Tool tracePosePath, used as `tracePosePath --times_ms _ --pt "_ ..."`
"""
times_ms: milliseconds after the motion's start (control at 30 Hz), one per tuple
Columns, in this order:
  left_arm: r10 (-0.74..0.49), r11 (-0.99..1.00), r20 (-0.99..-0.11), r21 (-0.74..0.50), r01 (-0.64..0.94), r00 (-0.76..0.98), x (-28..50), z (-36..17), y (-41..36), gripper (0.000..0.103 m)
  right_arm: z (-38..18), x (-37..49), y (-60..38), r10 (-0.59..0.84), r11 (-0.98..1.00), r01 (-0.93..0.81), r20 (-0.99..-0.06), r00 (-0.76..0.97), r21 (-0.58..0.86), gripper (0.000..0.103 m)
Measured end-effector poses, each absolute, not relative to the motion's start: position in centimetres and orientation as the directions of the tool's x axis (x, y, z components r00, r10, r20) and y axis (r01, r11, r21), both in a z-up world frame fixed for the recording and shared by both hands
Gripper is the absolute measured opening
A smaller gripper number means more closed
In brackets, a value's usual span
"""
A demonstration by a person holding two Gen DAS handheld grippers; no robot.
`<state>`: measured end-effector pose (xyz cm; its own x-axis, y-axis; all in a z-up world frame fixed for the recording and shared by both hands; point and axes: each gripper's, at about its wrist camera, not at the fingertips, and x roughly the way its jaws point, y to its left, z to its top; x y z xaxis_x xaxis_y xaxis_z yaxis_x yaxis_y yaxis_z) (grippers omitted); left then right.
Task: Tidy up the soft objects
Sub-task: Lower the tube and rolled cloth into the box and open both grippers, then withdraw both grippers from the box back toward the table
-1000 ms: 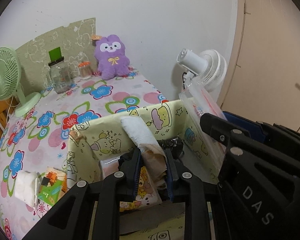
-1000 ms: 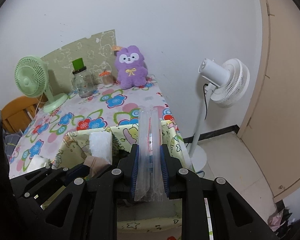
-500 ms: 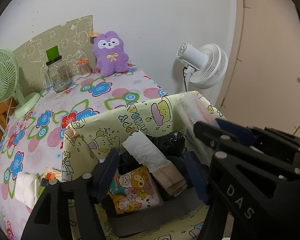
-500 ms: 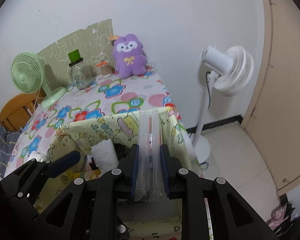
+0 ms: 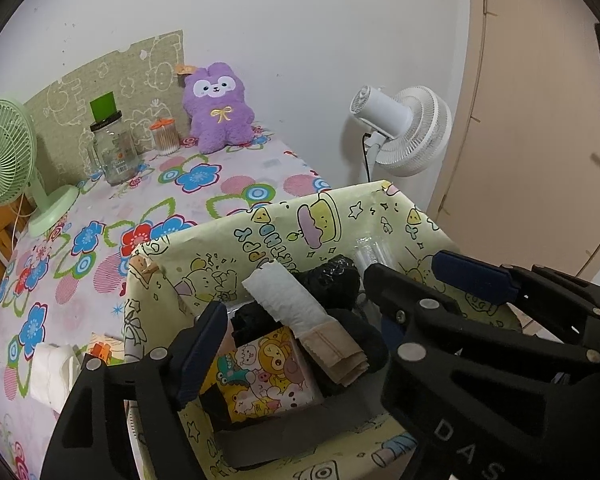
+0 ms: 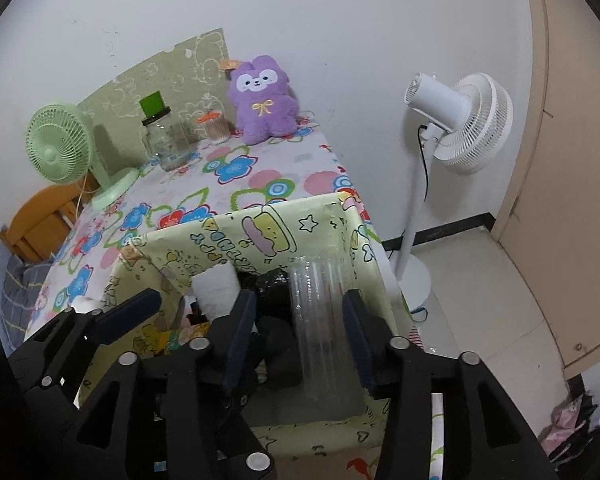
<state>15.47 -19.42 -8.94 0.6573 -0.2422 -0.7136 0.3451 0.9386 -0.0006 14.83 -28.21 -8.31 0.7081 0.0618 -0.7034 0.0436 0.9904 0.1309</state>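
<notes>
A yellow cartoon-print storage box (image 5: 284, 228) (image 6: 260, 232) stands on the flowered table. Inside lie a rolled white-and-tan cloth (image 5: 300, 312) (image 6: 216, 288), black soft items (image 5: 336, 280) and a cartoon tissue pack (image 5: 264, 372). A clear plastic bag (image 6: 320, 320) (image 5: 374, 250) stands in the box's right side. My left gripper (image 5: 284, 344) is open above the box, the cloth lying free between its jaws. My right gripper (image 6: 300, 332) is open, its jaws on either side of the clear bag. A white folded cloth (image 5: 50, 372) lies on the table left of the box.
A purple plush (image 5: 218, 108) (image 6: 262, 100), a glass jar (image 5: 112, 148), a small orange-lidded container (image 5: 165, 136) and a green desk fan (image 5: 8, 160) stand at the table's back. A white floor fan (image 6: 452, 120) stands right of the table. A small colourful packet (image 5: 100, 354) lies by the box.
Both grippers opened. The left let go of the rolled cloth, which now lies in the box. The right let go of the clear bag, which now stands in the box.
</notes>
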Motion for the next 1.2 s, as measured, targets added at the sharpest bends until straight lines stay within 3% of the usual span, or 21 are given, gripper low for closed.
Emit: tracePosePath --times_ms 100,267,467,1200 --pt "-0.243 0.939 -0.705 0.0 0.343 0.666 15.1 -8.5 -19.2 0.085 -7.9 14.4 -28.0 0.042 0.993 0.048 -0.695 0.718 0.109 0.065" --pt "-0.235 0.944 -0.689 0.006 0.33 0.686 14.3 -7.8 -18.8 0.098 -7.1 13.4 -27.5 0.029 0.995 0.046 -0.673 0.739 0.094 0.069" --pt "-0.218 0.958 -0.681 -0.013 0.285 0.699 13.7 -7.1 -17.5 0.102 -6.2 12.2 -27.0 0.016 0.994 0.058 -0.654 0.756 0.091 0.084" --pt "-0.2 0.971 -0.581 -0.01 0.239 0.789 8.8 -2.7 -12.7 0.103 -1.7 7.6 -22.0 -0.008 0.998 0.039 -0.571 0.821 0.042 0.097"
